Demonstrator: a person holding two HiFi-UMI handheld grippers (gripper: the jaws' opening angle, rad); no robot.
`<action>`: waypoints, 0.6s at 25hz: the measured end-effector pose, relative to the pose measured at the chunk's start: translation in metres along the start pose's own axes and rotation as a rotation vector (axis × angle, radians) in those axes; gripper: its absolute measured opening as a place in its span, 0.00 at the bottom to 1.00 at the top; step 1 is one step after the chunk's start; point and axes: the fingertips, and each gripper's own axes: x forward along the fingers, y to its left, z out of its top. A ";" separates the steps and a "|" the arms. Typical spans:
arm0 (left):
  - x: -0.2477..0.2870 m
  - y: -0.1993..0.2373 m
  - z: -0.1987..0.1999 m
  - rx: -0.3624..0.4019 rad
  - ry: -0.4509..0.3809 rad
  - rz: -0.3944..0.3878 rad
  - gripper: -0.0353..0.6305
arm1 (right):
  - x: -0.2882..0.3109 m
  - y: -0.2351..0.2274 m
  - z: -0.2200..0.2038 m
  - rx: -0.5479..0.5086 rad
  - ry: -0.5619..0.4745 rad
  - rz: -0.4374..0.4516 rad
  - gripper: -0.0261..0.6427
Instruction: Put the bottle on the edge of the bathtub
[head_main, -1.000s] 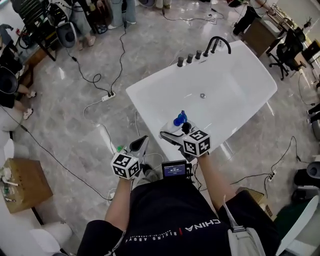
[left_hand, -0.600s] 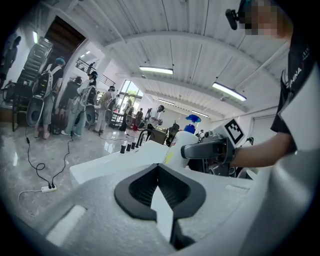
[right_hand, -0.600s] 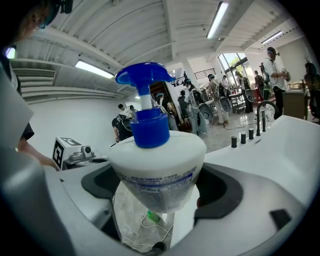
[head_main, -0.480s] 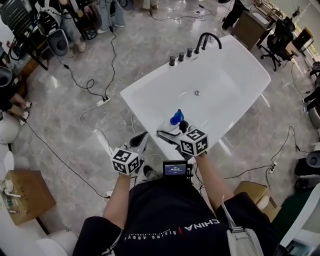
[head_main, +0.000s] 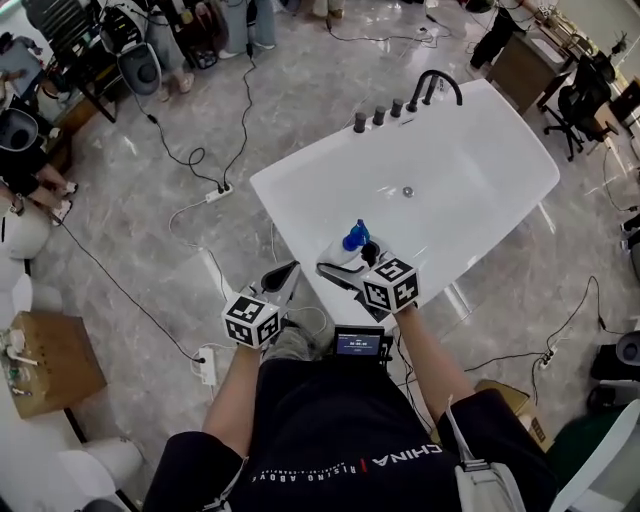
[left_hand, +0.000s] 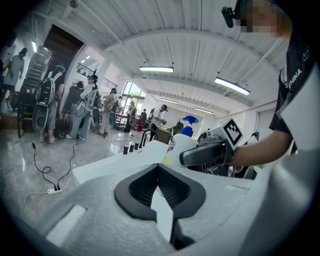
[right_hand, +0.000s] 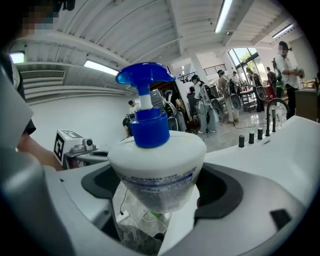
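Only right gripper view shows both fingers (right_hand: 220, 195) clamping bottle (right_hand: 157, 170).

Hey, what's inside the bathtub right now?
Only the drain shows on the bare white bathtub floor. The right gripper, shut on the bottle, covers the near end, so that part cannot be checked.

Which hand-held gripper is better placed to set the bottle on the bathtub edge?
Right: the right hand-held gripper holds the bottle by the bathtub rim; the left hand-held gripper is shut and empty.
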 end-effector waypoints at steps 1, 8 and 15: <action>0.002 0.002 0.000 0.000 0.001 0.007 0.06 | 0.001 -0.004 0.000 0.000 0.002 0.001 0.76; 0.031 0.042 0.004 -0.006 0.010 0.010 0.06 | 0.039 -0.043 0.011 0.025 0.010 -0.029 0.76; 0.106 0.123 0.030 0.011 0.028 -0.040 0.06 | 0.120 -0.115 0.041 0.023 0.028 -0.069 0.76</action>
